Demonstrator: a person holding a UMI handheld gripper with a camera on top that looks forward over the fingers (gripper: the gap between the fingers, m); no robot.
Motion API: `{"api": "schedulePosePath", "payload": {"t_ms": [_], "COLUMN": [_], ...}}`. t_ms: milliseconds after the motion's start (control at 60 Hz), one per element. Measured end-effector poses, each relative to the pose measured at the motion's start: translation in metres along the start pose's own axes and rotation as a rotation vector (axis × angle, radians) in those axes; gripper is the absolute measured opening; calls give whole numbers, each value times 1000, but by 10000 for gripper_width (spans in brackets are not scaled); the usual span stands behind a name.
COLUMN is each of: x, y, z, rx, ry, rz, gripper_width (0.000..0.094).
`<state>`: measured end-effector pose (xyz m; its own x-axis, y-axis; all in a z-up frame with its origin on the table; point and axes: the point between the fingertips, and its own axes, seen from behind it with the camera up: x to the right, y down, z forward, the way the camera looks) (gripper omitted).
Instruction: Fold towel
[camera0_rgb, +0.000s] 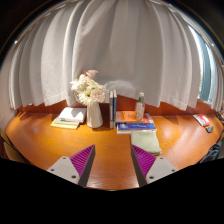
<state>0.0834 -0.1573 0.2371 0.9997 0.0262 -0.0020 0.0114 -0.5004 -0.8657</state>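
Pale curtains (110, 45) hang behind the wooden worktop (50, 140). The tool (112, 163) is held level above it, fingers spread wide with only bare wood between the purple pads (82, 160). A folded pale towel (146, 142) (apparently the task's thing) lies just ahead of the right finger, before stacked books (134, 122); flowers in a vase (92, 98) stand beyond.

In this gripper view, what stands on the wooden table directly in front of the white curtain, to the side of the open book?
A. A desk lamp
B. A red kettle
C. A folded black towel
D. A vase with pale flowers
D: a white vase with pale flowers stands on the wooden table beside the open book, beyond the open gripper.
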Motion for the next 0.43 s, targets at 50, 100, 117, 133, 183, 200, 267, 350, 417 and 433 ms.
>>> {"api": "schedulePosePath", "payload": {"t_ms": [50,100,117,133,183,200,267,350,417,433], "x": [-9,-17,-21,-23,-27,-29,-36,-40,-41,-40], "y": [9,16,18,20,25,27,28,26,26,26], "z": [-7,-12,-14,-16,-20,-21,-25,-30,-32,-32], "rx": [-10,-14,-15,-17,-24,-25,-23,-14,-13,-13], "ry": [-8,-18,-20,-21,-22,-23,-34,-39,-35,-33], "rz": [-9,-16,-17,-19,-28,-29,-31,-35,-40,-40], "gripper_width": [702,700,703,704,702,701,702,703,704,705]}}
